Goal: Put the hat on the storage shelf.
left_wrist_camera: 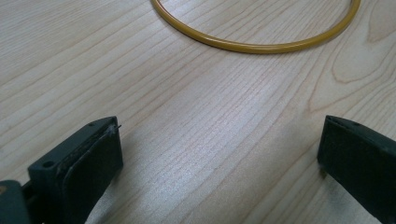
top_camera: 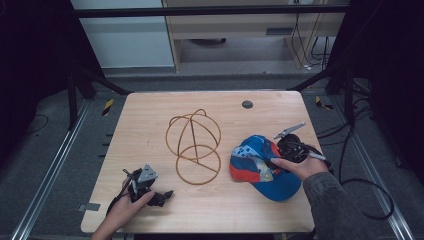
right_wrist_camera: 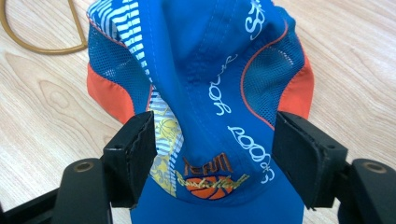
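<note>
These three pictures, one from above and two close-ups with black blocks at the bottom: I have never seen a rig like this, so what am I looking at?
A person sits at a wooden table and holds a hand-operated two-jaw gripper in each hand; there is no robot arm. The high view looks down from above the person. The other two come from cameras riding on the grippers, so the black blocks are each gripper's own jaws.

On the table stands a hat stand of bent yellow-brown wire, and to its right lies a blue and orange cap.

The left gripper rests near the table's front left, jaws wide open over bare wood, with the stand's base ring ahead of it.

The right gripper has its jaws either side of the cap's bunched crown, at the fabric; a firm squeeze I cannot confirm.
</note>
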Motion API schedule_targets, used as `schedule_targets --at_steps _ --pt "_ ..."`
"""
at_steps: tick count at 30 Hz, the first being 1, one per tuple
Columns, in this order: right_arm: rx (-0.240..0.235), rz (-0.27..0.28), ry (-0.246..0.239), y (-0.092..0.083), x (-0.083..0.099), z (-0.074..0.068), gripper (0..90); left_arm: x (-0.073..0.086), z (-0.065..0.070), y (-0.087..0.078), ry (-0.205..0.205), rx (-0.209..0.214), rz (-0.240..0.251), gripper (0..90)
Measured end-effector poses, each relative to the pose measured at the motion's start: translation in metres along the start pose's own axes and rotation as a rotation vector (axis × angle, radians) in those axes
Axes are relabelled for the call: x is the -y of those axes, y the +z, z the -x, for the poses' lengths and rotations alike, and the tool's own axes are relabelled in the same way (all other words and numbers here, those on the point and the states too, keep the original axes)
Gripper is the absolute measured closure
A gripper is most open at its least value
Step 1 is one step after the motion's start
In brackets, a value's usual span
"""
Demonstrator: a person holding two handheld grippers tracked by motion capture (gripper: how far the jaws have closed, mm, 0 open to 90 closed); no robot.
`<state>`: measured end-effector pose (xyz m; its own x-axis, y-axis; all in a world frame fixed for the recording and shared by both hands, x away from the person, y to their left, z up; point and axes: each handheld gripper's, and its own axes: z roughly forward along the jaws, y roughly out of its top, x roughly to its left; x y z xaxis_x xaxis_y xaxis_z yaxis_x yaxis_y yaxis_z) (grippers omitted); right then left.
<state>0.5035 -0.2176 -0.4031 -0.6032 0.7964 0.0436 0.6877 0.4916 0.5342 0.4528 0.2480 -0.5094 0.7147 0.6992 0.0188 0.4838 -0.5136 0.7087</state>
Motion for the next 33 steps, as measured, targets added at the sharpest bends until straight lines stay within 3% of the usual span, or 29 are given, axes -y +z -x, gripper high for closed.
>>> schedule_targets --at_steps 12,15,21,23,24,26,29,33 --pt "-0.011 -0.019 0.002 0.013 0.002 -0.002 37.9 0.0 0.0 0.0 0.002 0.0 0.0 0.0" --pt "-0.002 -0.049 0.01 0.017 0.001 -0.003 40.3 0.0 0.0 0.0 0.002 0.0 0.0 0.0" --pt "-0.013 -0.06 0.023 0.023 0.0 -0.001 56.4 0.0 0.0 0.0 0.002 0.001 0.0 0.0" --pt "-0.024 -0.07 0.013 0.024 -0.001 -0.002 72.6 0.0 0.0 0.0 0.002 0.0 0.0 0.0" --pt "-0.024 -0.07 0.013 0.024 -0.001 -0.002 72.6 0.0 0.0 0.0 0.002 0.0 0.0 0.0" --pt "-0.038 -0.068 0.011 0.023 -0.001 -0.002 82.4 0.0 0.0 0.0 0.002 0.002 0.0 0.0" --pt "-0.049 -0.065 0.007 0.02 -0.002 -0.003 88.5 0.0 0.0 0.0 0.002 0.0 0.0 0.0" --pt "-0.059 -0.055 0.0 0.012 -0.004 -0.002 89.8 0.0 0.0 0.0 0.002 0.0 0.0 0.0"
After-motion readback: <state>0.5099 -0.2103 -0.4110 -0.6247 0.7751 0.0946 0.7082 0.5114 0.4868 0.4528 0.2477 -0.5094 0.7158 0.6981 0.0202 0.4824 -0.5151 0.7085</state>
